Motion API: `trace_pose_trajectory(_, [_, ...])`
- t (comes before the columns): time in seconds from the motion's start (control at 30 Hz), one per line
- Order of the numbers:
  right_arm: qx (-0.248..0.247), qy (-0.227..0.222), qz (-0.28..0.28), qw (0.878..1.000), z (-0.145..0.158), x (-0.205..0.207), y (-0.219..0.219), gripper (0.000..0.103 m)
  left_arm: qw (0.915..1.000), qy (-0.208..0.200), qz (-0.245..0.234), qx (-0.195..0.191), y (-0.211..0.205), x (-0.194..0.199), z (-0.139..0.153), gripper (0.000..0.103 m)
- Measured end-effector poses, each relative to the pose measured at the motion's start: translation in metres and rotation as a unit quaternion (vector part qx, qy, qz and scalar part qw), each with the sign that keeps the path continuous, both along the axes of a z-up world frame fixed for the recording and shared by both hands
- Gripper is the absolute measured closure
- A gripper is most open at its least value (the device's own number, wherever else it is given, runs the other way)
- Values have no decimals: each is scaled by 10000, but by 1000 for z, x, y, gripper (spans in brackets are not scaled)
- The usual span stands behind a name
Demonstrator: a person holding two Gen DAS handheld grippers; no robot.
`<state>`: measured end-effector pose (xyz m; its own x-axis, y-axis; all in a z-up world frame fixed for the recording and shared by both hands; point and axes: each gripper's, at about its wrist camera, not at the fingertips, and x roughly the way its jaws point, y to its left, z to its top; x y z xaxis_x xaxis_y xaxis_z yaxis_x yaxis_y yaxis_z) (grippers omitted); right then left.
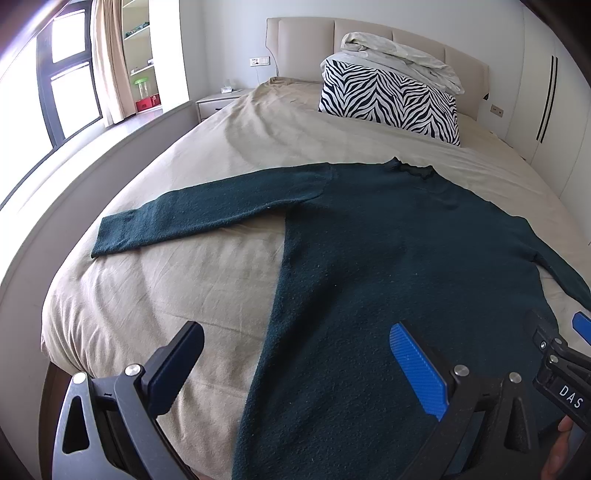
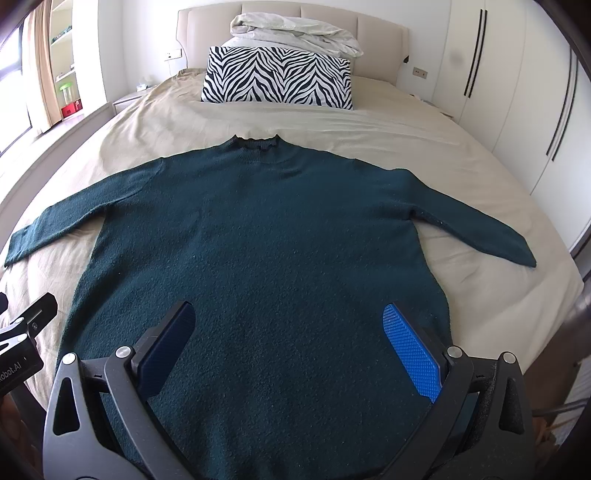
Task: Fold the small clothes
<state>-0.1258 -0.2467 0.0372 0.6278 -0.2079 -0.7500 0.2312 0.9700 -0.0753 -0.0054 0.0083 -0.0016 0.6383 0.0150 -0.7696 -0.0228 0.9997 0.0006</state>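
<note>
Sweater: the dark green knit sweater [image 2: 258, 240] lies flat on the bed [image 2: 461, 295], collar toward the headboard, both sleeves spread out, hem nearest me.
My left gripper [image 1: 295, 369]: fingers spread wide, holding nothing, over the sweater's left hem edge.
My right gripper [image 2: 291, 347]: fingers spread wide, empty, over the lower body.
Risk: I judge the thick knit could bunch or drag the loose beige sheet [image 1: 147, 302] if I pinch too deep, skewing the fold.
Risk two: my two grippers sit close together and might knock each other.
Around: zebra-print pillow [image 2: 277, 79] and crumpled white duvet [image 2: 295, 33] lie well apart near the headboard, not in the way.
</note>
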Motion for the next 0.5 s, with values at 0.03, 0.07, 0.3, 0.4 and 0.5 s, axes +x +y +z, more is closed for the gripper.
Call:
trace_pose_trajectory(0.03, [0, 1, 5, 10000, 0, -1, 0, 0, 10000, 4, 9, 2, 0, 0, 0, 0])
trace_pose_trajectory(0.07, [-2, 3, 8, 10000, 0, -1, 1, 0, 10000, 9, 11, 0, 1, 0, -1, 0])
trace_pose_trajectory(0.3, [3, 42, 12, 10000, -2, 2, 1, 0, 10000, 17, 25, -10, 2, 0, -3, 0])
trace_pose_trajectory(0.4, [-8, 51, 25, 10000, -1, 3, 2, 0, 10000, 20, 39, -14, 3, 0, -4, 0])
trace_pose_trajectory(0.5, [-2, 50, 33, 10000, 0, 3, 2, 0, 10000, 29, 39, 1, 2, -1, -4, 0])
